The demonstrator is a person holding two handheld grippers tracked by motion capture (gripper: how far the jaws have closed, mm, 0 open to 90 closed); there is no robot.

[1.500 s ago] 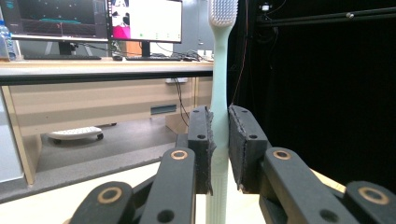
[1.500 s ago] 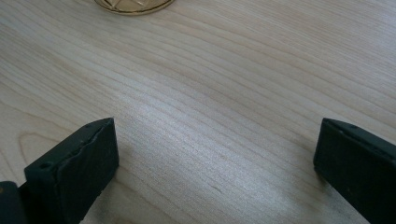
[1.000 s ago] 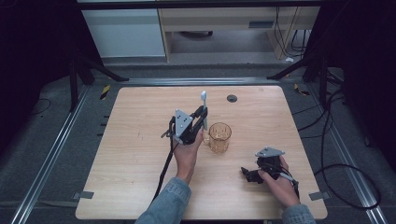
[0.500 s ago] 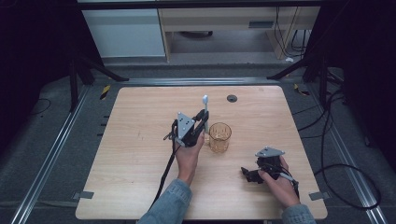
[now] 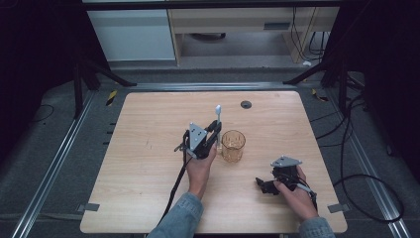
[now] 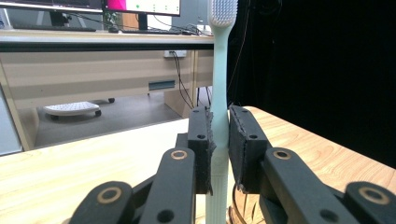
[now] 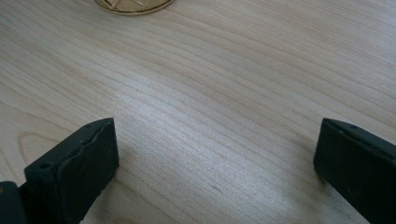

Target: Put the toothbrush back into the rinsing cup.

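While unlabelled, toothbrush (image 6: pixel 219 93) clamped, left claw (image 6: pixel 219 149)

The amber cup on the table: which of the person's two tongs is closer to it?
Left. The left tongs, holding a toothbrush upright, sit just beside the amber cup; the right tongs rest open on the table, farther toward the person.

Wooden bench (image 5: pixel 148 198), light grain, rounded corners. Small dark round disc (image 5: pixel 245 104) lies on the bench near its far edge, right of centre. Grey tape tabs at the near corners: one left (image 5: pixel 89 207), one right (image 5: pixel 336 208). Metal rails (image 5: pixel 54 168) run along the floor on either side of the bench. Black cables (image 5: pixel 366 198) loop on the grey floor to the right. Beyond the bench: a white cabinet (image 5: pixel 131 34) and a beige desk (image 5: pixel 233 22). Monitors (image 6: pixel 140 5) stand on that desk.
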